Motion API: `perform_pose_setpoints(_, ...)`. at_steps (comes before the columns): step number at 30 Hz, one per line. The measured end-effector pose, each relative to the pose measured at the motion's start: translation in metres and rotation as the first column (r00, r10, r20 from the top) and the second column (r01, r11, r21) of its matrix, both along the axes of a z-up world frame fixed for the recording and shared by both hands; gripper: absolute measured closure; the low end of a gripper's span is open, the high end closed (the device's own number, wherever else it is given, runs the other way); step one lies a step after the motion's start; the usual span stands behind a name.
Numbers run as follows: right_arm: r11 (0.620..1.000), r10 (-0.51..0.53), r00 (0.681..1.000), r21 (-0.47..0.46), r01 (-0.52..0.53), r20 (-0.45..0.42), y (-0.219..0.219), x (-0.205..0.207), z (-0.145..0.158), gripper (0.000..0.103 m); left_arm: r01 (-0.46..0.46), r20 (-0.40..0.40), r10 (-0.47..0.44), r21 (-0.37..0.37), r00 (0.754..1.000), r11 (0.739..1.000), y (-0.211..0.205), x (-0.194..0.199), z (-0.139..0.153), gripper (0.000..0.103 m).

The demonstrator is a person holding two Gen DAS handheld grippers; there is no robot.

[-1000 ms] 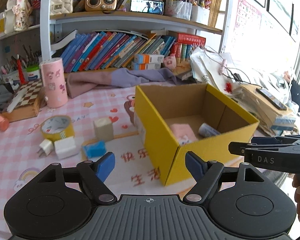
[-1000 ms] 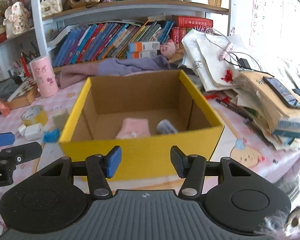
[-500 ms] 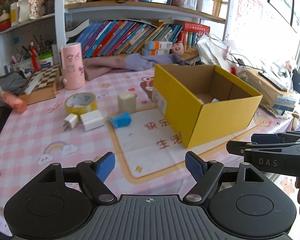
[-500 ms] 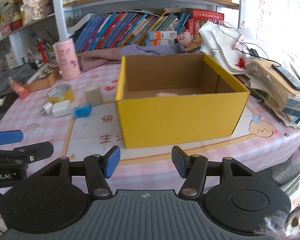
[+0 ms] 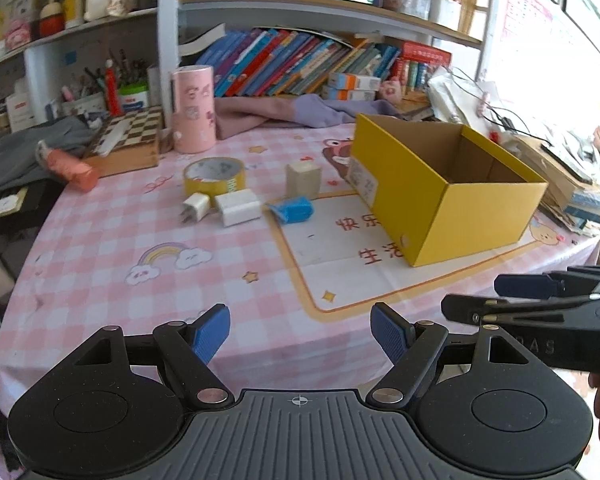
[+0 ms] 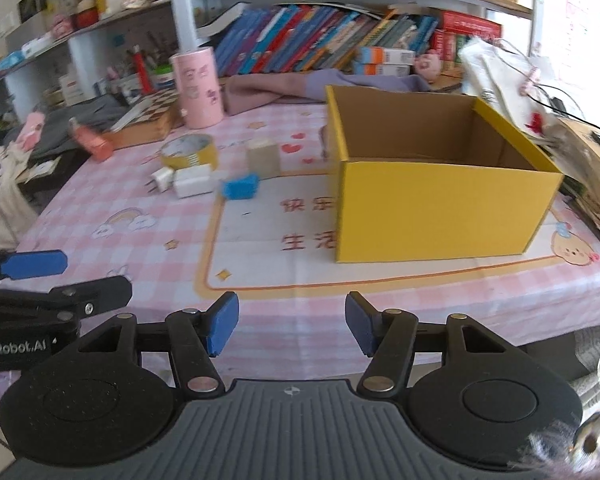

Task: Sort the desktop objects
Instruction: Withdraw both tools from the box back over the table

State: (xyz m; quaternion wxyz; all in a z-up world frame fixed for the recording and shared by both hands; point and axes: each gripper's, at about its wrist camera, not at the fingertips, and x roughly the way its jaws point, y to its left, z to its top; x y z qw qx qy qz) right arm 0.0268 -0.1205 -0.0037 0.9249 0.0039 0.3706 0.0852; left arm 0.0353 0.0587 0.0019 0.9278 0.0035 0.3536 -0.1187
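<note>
A yellow cardboard box [image 5: 452,204] [image 6: 440,208] stands open-topped on the pink checked tablecloth; its floor is hidden from here. To its left lie a blue block [image 5: 294,210] [image 6: 240,187], a beige cube [image 5: 303,178] [image 6: 263,158], a white charger [image 5: 238,208] [image 6: 192,180], a small white plug [image 5: 196,207] [image 6: 160,179] and a yellow tape roll [image 5: 214,174] [image 6: 188,154]. My left gripper [image 5: 300,336] hangs open and empty over the table's near edge. My right gripper [image 6: 290,324] is empty too, its jaws opening, also back at the near edge.
A pink cylinder [image 5: 192,108] and a chessboard box [image 5: 126,148] stand behind the small objects. An orange tube [image 5: 70,168] lies at the left edge. Bookshelves fill the back; paper stacks [image 6: 580,160] crowd the right. The other gripper shows in each view's side.
Both grippers have pulled back from over the box toward the table's near edge. The box and small objects look smaller and farther away. The right jaws stand slightly wider.
</note>
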Motion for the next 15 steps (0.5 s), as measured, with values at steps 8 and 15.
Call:
perform_pose_setpoints(8, 0.996, 0.087, 0.996, -0.023, -0.087, -0.008, 0.024, -0.003, -0.002, 0.044, -0.045, -0.01, 0.045, -0.004, 0.999, 0.999, 0.015, -0.007, -0.002, 0.023)
perform_pose_setpoints(15, 0.99, 0.135, 0.991, -0.027, -0.135, -0.014, 0.04, -0.003, -0.003, 0.044, -0.074, -0.009, 0.074, 0.004, 0.997, 0.997, 0.025, -0.012, -0.001, 0.023)
